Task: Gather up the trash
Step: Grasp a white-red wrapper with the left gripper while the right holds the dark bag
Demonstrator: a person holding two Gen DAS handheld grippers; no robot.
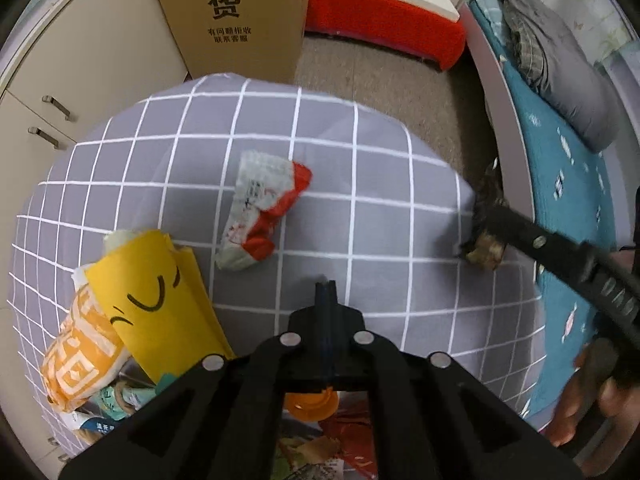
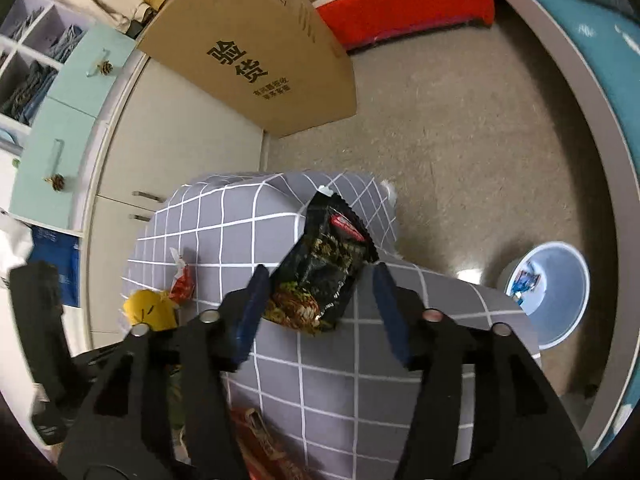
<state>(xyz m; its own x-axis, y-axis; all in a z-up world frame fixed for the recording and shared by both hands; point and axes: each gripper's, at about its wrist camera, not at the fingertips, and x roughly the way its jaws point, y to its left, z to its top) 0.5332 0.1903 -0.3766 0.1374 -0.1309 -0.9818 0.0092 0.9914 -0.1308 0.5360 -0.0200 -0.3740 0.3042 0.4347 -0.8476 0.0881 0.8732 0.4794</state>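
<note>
A table with a grey grid cloth (image 1: 360,184) carries trash. A white and red wrapper (image 1: 260,208) lies at its middle, and a yellow bag with a drawn face (image 1: 160,300) at the left. My left gripper (image 1: 326,292) is shut and empty, just short of the white and red wrapper. My right gripper (image 2: 320,300) is open, its fingers on both sides of a black snack wrapper (image 2: 324,268) at the table's right edge. That wrapper also shows in the left wrist view (image 1: 486,220). A light blue bin (image 2: 548,292) stands on the floor to the right.
An orange patterned bag (image 1: 80,352) and more wrappers (image 1: 320,440) lie at the table's near edge. A tall cardboard box (image 1: 236,12) stands behind it beside cream cabinets (image 1: 60,92). A bed (image 1: 560,168) runs along the right. A red bench (image 1: 380,20) is at the back.
</note>
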